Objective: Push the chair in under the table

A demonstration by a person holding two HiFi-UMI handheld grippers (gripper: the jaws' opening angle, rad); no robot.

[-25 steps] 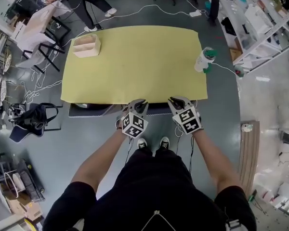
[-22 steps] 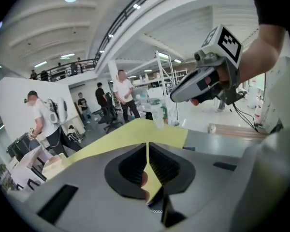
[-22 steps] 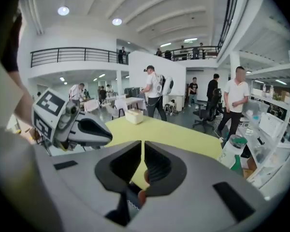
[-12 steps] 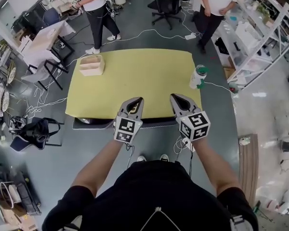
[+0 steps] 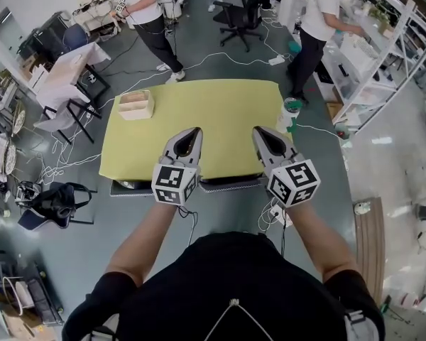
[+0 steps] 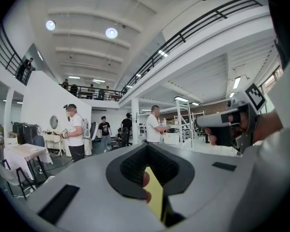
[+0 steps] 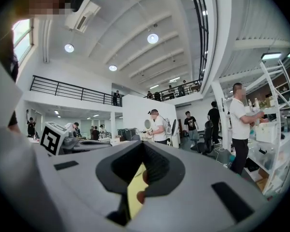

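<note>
Yellow table (image 5: 199,112), chair (image 5: 227,184) mostly hidden beneath; left gripper (image 5: 192,133) and right gripper (image 5: 261,133) jaws together, empty.

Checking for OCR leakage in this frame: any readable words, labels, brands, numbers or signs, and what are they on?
No readable text anywhere.
Left cube on the left tool: black-and-white square code patterns, no letters or digits.
Right cube on the right tool: the same kind of patterns.
Bottle: label, if any, too small to read.
Shelf boxes: too small to read.
</note>
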